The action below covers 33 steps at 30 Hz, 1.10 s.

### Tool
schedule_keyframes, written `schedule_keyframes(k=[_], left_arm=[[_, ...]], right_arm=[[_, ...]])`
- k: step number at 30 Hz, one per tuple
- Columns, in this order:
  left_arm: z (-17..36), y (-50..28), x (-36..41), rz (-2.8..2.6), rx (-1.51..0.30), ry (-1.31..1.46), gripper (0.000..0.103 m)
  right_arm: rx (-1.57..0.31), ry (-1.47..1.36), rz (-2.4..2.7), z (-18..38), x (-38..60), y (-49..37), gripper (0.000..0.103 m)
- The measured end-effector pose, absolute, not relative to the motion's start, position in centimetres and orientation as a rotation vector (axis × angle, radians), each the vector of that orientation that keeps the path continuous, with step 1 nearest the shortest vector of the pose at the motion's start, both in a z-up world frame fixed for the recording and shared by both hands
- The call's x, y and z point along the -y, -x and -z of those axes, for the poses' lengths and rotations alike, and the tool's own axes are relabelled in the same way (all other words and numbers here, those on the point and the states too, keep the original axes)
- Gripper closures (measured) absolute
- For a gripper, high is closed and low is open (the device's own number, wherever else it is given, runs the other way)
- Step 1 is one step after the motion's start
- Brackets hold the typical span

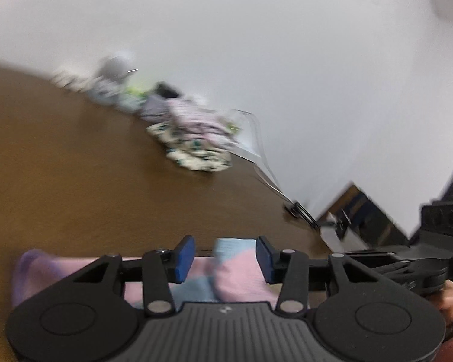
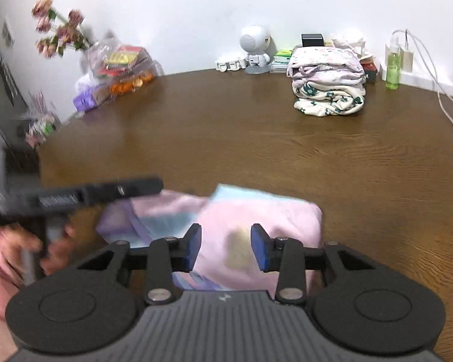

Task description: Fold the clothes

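Left wrist view: left claw (image 1: 225, 259) stood released above the garment (image 1: 235, 277) on the tabletop (image 1: 90, 181). Right wrist view: right claw (image 2: 226, 249) released, nothing gripped, over the folded garment (image 2: 256, 220). Fold apparently finished; next, moving it onto the stack (image 2: 327, 81).

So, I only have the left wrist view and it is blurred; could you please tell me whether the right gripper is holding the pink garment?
Observer: No. The right gripper hangs over the pink garment with its jaws apart and nothing pinched between them.
Operator: Thank you. Is the folded stack by the wall tidy?
Observer: Yes. The pink floral piece lies squarely on the cream piece with green prints.
Operator: Is there anything beside it that I should avoid?
Observer: A green spray bottle stands upright just right of the stack.
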<state>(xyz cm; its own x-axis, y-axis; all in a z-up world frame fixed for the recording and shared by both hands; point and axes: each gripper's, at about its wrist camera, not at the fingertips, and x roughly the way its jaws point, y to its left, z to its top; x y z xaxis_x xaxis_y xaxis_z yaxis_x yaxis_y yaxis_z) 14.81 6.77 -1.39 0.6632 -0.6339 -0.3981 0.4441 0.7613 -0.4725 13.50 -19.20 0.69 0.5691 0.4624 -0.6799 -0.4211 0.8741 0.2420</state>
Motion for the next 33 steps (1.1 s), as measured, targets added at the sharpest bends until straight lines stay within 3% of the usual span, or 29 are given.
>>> schedule_keyframes(k=[2,7,10,14,17,21,25,28,30,33], left_arm=[[1.1,-15.1,-4.2,0.628,-0.594,0.284,0.066],[2.5,-16.6,0.3,0.59,-0.646,0.141,0.088],[4.0,-17.6,0.9,0.535,-0.701,0.135,0.093],[4.4,-17.8,-0.1,0.521,-0.715,0.195,0.093],[3.2,-17.1,-1.9,0.499,-0.658,0.247,0.083],[2.3,-17.2,-3.5,0.455,-0.63,0.29,0.082],[2.8,-18.9,-4.4,0.426,-0.697,0.378,0.061],[3.9,-20.1,-4.5,0.443,-0.756,0.424,0.064],[4.7,-20.8,-4.6,0.477,-0.786,0.467,0.078],[5.7,-21.6,-4.7,0.509,-0.816,0.527,0.083]], right_arm=[[-0.781,-0.034,-0.551,0.2,18.7,-12.8,0.066],[-0.744,0.052,-0.577,2.2,16.7,-12.3,0.065],[-0.746,0.082,-0.579,3.6,15.9,-11.8,0.065],[-0.714,0.092,-0.59,3.8,16.0,-11.1,0.065],[-0.68,0.017,-0.607,2.9,17.4,-10.4,0.064],[-0.637,-0.021,-0.589,2.1,18.6,-10.1,0.062],[-0.639,-0.032,-0.602,2.5,18.4,-10.4,0.059],[-0.634,-0.044,-0.626,2.7,18.1,-10.3,0.057],[-0.621,-0.05,-0.653,2.6,17.9,-10.2,0.056],[-0.603,-0.02,-0.692,2.4,17.0,-9.9,0.053]])
